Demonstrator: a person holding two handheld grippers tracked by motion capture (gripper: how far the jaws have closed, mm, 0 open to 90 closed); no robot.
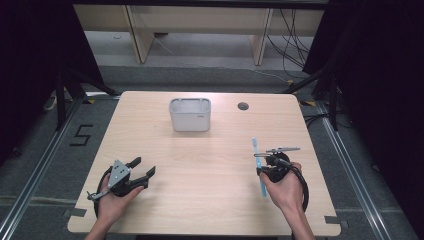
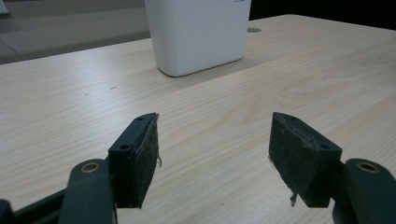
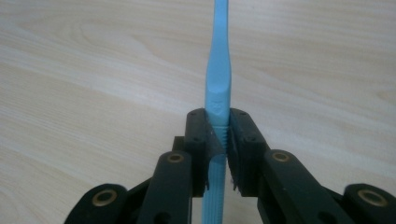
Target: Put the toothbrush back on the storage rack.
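Tabletop scene at the moment of carry. The right gripper (image 1: pixel 272 162) is clamped on a slim light-blue plastic toothbrush (image 1: pixel 258 165), its black rubber-faced pads pinching the ribbed part of the handle (image 3: pixel 217 140). The brush's long axis runs away from the person, roughly up the pale wood-grain table (image 1: pixel 210 165), with one end past the jaws toward the far side and the other back beside the hand. The white, rounded-rectangular plastic holder (image 1: pixel 190 114) stands upright and open-topped near the far middle of the table, ahead and to the left of the held brush, well apart from it. The right hand is therefore the working one. The left gripper (image 1: pixel 142 167) rests at the near left with its jaws spread wide and nothing between them, pointing toward the holder (image 2: pixel 198 32). Likely next: lift, tilt upright, lower in.
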